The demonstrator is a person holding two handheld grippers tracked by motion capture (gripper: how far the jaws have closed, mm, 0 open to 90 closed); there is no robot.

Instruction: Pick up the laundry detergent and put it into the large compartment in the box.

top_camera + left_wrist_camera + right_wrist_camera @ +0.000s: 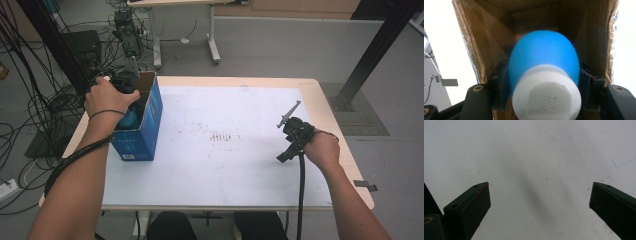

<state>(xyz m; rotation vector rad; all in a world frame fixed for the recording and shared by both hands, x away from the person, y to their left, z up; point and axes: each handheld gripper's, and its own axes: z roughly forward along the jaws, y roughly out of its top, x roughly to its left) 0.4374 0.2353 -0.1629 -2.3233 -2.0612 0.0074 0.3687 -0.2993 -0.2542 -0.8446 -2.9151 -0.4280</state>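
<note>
The left tool (544, 82) reaches down into the open blue box (145, 125) at the desk's (225, 170) left edge, clamped on a blue object with a white cap (544, 77) inside it. Well right of the box, the right tool (540, 200) gapes wide over bare desk.

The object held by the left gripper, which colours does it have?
The object has a blue rounded body and a white cylindrical end, seen best in the left gripper view.
</note>
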